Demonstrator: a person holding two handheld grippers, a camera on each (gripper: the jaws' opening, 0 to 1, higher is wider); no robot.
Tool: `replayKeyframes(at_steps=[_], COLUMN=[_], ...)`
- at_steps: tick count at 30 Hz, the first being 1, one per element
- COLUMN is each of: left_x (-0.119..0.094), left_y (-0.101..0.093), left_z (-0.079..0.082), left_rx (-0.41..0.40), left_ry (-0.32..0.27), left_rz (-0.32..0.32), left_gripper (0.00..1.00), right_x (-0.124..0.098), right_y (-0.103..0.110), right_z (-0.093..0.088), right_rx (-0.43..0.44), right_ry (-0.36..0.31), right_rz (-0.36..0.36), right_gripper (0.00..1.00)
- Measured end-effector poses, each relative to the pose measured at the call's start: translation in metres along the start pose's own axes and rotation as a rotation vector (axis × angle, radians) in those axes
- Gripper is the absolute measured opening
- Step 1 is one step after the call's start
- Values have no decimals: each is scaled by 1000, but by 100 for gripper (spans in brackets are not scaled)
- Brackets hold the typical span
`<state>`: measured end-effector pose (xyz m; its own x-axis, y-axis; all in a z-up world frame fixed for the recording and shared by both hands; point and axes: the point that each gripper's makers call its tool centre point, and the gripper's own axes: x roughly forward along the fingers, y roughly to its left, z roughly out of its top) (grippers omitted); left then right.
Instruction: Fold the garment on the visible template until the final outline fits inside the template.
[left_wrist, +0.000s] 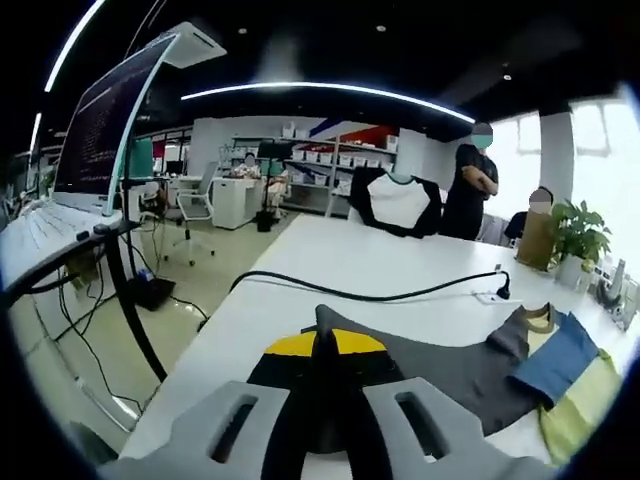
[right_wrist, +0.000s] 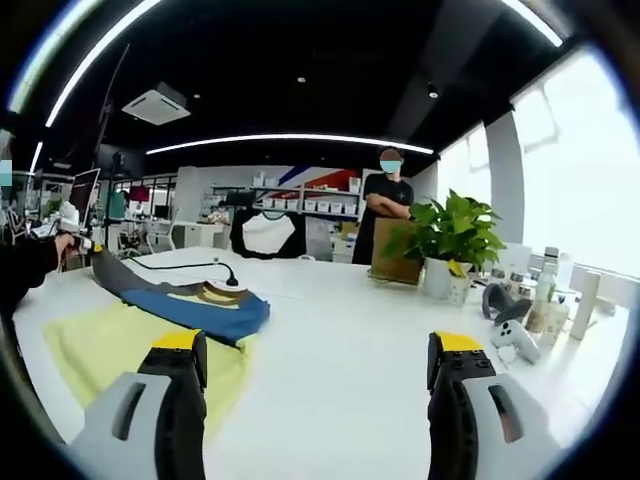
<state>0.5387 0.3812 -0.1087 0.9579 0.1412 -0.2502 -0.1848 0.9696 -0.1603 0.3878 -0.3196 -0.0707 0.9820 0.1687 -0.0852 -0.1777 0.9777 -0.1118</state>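
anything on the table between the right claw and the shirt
Nothing visible. The right claw is open over bare white table, and the garment lies just to its left, with no object between. The potted plant and controllers sit off right.

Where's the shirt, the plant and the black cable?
shirt (right_wrist: 215, 310), right gripper view, on its blue part.
plant (right_wrist: 455, 232), right gripper view, on its leaves.
black cable (left_wrist: 380, 295), left gripper view, on its middle.

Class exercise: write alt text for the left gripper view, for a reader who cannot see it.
The left gripper is shut on a dark grey garment lying on a white table. A black cable crosses the table behind it, and a laptop stands to the left.
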Motion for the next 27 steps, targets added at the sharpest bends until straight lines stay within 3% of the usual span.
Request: replayKeyframes(at_steps=[2,5,12,15,27], left_x=[-2,-4,-16,-21,-32], left_y=[-3,-11,-38,-54,-118], left_z=[7,15,50,68,115], left_rx=[-30,-1,-26,-32,25], left_ry=[-7,-10,-48,-75,-126], left_rz=[8,11,-21,-59,-168], left_gripper=[3,3,3,3,3], right_x=[0,-1,-4,-7,-19], right_y=[2,4,4,4,4], right_z=[0,-3,-6,-5,-6], right_rx=[-5,-4,6,9,13], right_ry=[2,11,18,14,15], right_rz=[7,15,20,20,24], right_gripper=[94,94,93,93,92])
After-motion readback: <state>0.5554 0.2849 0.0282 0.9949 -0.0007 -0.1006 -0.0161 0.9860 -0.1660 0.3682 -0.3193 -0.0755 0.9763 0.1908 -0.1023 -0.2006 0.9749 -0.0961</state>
